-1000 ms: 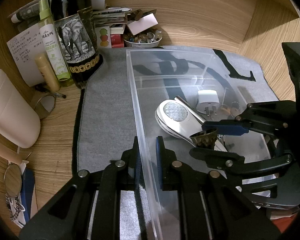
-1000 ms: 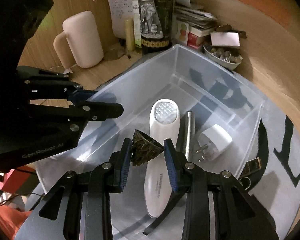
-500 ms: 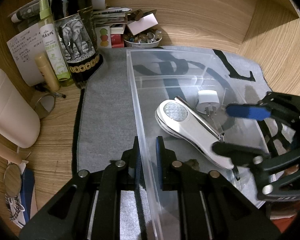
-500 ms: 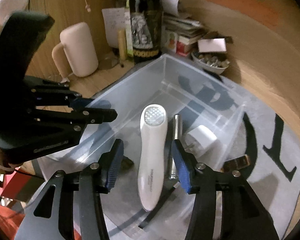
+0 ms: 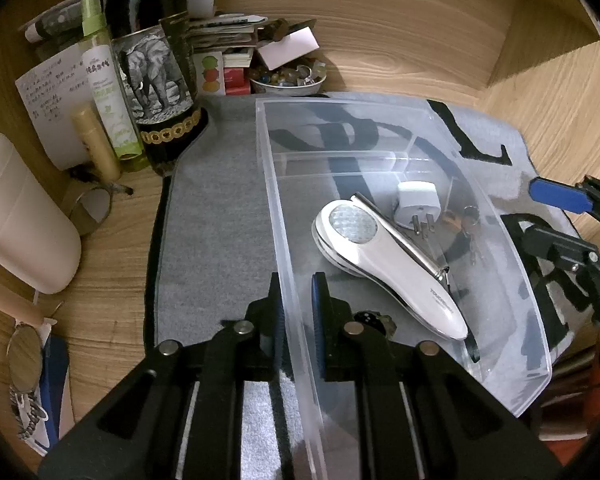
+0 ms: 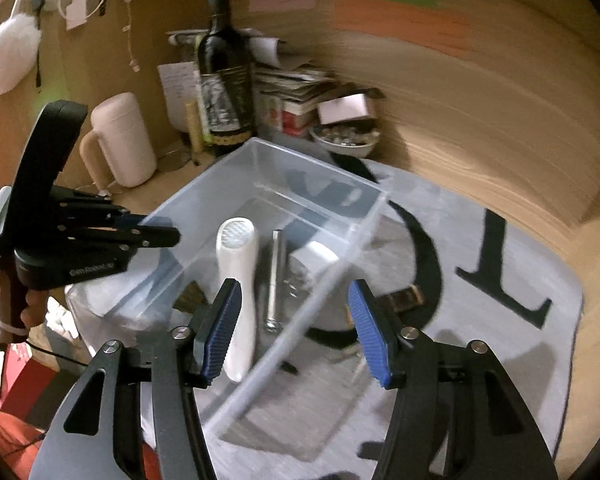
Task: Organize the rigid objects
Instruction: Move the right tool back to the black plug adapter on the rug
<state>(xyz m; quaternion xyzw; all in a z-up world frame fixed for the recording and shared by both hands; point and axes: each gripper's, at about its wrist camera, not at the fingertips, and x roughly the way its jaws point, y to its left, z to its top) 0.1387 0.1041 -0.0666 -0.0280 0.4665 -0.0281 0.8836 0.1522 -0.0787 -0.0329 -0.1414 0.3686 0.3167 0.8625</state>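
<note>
so the right gripper [image 6: 294, 330] has just let the small dark bronze piece [image 5: 374, 320] go and pulled up and away, its jaws widening with nothing between them. the piece now lies on the floor of the clear bin [image 5: 400, 108], near the handle end of the white handheld device [image 5: 384, 258]. the left gripper [image 5: 296, 316] stays clenched on the bin's near wall. a brown item [image 6: 402, 300] out on the grey mat [image 5: 216, 216] looks the likely next pick.

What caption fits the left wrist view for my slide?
Left gripper clamps the clear bin's wall; white handheld device, plug adapter and a small dark piece lie inside.
</note>
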